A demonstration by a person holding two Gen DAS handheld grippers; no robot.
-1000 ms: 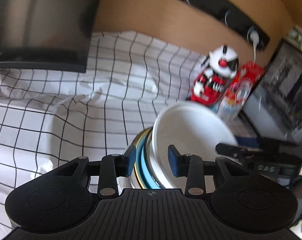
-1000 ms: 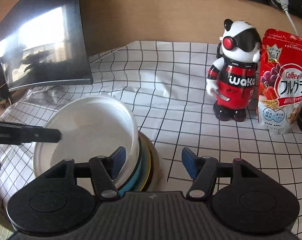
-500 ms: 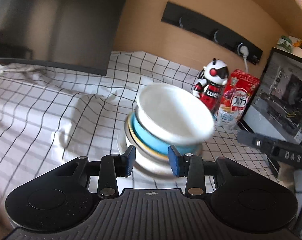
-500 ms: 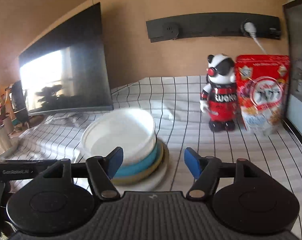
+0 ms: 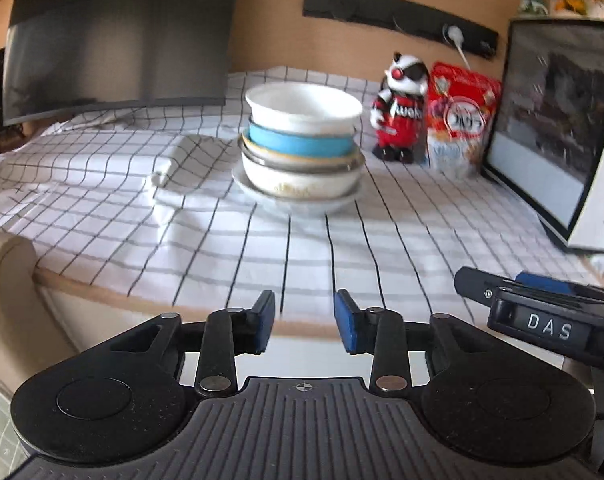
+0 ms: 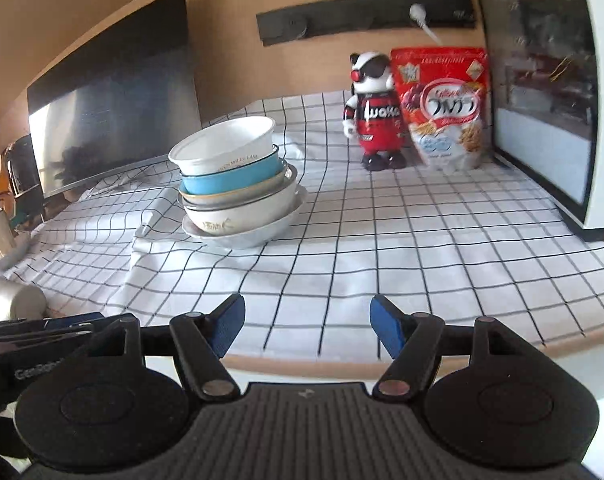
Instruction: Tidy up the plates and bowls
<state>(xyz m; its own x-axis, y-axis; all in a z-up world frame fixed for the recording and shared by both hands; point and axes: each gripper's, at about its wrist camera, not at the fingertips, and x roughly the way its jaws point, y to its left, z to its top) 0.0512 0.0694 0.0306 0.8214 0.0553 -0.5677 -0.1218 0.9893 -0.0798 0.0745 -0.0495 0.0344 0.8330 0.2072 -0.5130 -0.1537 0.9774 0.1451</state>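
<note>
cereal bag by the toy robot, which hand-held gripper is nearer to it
Right, by a narrow margin. The right hand-held gripper sits at the table's front edge, the cereal bag ahead to its right. The left hand-held gripper is beside it, further left, both open and empty.

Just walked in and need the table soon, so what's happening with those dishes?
A person holds a two-finger tool in each hand. Both the left tool and the right tool are open, empty and hang near the table's front edge, apart from the dishes. The white bowl tops a stack: blue bowl, cream bowl, and a plate underneath on the checked cloth.
</note>
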